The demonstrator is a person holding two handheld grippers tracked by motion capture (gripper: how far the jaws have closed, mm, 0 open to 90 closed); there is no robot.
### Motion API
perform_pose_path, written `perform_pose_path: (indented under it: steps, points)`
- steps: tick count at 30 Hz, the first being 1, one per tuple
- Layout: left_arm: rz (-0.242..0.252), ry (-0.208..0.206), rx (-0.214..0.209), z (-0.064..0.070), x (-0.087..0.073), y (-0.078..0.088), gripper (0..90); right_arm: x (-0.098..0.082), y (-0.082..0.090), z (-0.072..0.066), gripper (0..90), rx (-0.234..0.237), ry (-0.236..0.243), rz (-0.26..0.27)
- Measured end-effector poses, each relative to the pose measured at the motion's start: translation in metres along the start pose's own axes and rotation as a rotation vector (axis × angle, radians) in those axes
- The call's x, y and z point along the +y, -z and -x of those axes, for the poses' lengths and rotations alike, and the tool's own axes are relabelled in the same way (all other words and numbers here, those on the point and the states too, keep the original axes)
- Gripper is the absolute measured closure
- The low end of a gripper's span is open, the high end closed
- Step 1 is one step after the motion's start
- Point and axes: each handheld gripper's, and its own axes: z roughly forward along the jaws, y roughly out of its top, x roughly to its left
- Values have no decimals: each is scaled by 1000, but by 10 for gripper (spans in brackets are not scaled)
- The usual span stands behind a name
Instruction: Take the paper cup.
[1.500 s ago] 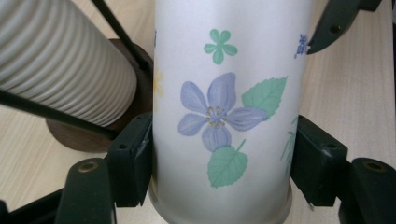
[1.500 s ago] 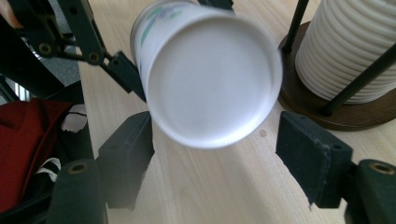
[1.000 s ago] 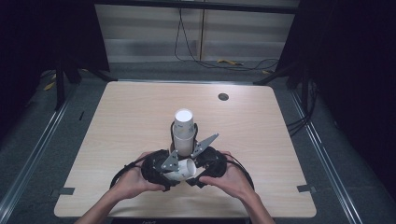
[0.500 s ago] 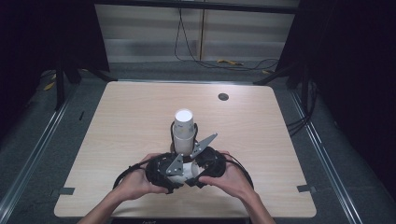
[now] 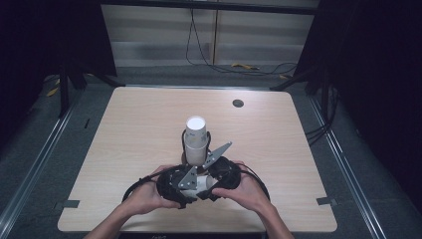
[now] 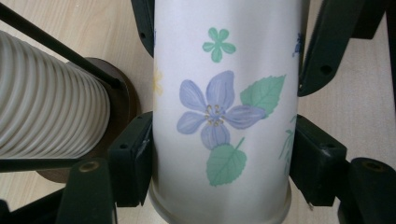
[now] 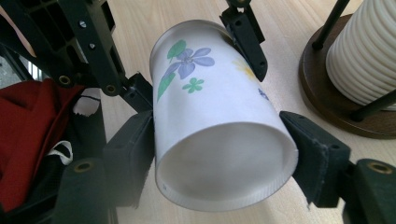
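We hold the paper cup (image 5: 201,183) low over the near middle of the table (image 5: 124,129), close to its near edge, with bare wood open to the left, right and far side. The left claw (image 5: 191,186) is clamped on the cup's wall, and in the left gripper view its pads (image 6: 133,156) press both sides of the flowered cup (image 6: 224,112). The right claw (image 5: 209,185) is clamped on the same cup near its base, its pads (image 7: 315,156) touching each side in the right gripper view. The cup (image 7: 219,135) lies tilted on its side, and in that view its long axis runs from the closed bottom nearest the camera to the far end.

Just beyond the claws stands a stack of ribbed cups (image 5: 195,139) in a dark wire holder (image 7: 336,98), upright and very near, blocking the way forward. A small dark round spot (image 5: 238,103) sits well apart near the table's far edge.
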Motion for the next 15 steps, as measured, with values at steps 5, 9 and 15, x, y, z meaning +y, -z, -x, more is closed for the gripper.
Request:
perform_pose_path:
  steps: [5,9,15]
  points:
    - [8,2,-11,-1,-1,1,320,0,-1,-1,319,15,-6,-1]
    - [16,1,-17,-1,-2,1,318,0,0,-1,331,18,-1,0]
    - [39,7,-14,-2,-4,2,294,-1,2,-2,348,9,-16,21]
